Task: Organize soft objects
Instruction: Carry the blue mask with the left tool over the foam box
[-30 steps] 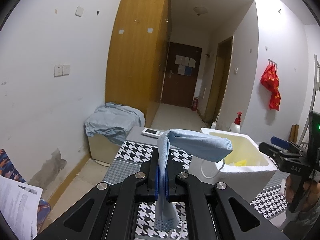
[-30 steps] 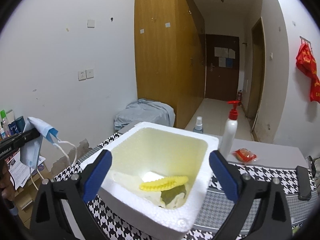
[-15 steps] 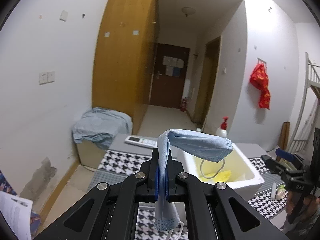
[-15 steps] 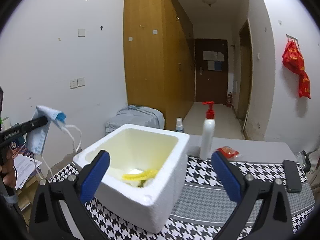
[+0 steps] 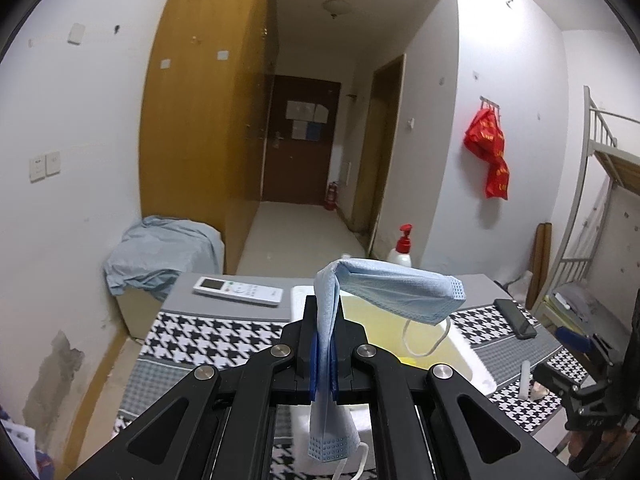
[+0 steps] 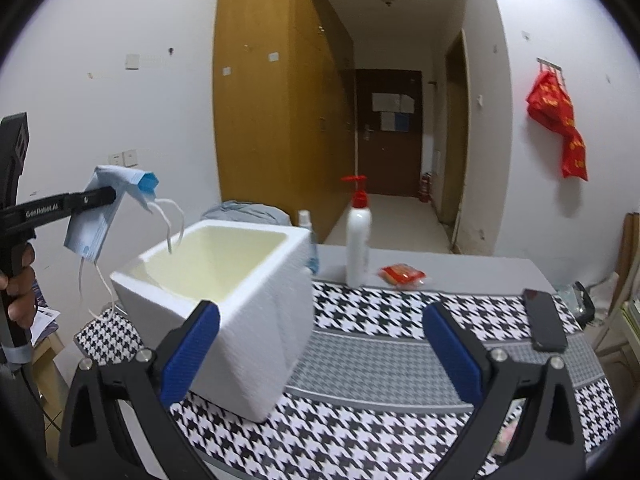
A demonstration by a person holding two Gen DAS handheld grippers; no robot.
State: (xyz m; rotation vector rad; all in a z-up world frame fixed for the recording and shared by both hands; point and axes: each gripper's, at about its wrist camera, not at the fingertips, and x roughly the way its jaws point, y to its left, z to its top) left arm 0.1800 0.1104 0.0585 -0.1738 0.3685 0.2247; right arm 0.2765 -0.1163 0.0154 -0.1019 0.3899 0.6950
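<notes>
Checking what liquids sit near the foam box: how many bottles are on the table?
2: a white pump bottle with a red top behind the white foam box, and a small clear spray bottle partly hidden by that box. Others could be hidden.

Left wrist view: mounted behind the left gripper (image 5: 324,320), looking along its fingers and slightly down across the houndstooth table (image 5: 192,332) toward the hallway door (image 5: 300,140), close over the white foam box (image 5: 464,352). Right wrist view: set behind the right gripper (image 6: 320,344), facing the same door (image 6: 388,128) from further right, near the box (image 6: 256,320) and seeing the left gripper (image 6: 108,196) at its left edge. Shared by both: box, table, pump bottle (image 5: 402,246), phone (image 6: 544,320), wardrobe (image 6: 276,120), red hanging (image 5: 490,156).
</notes>
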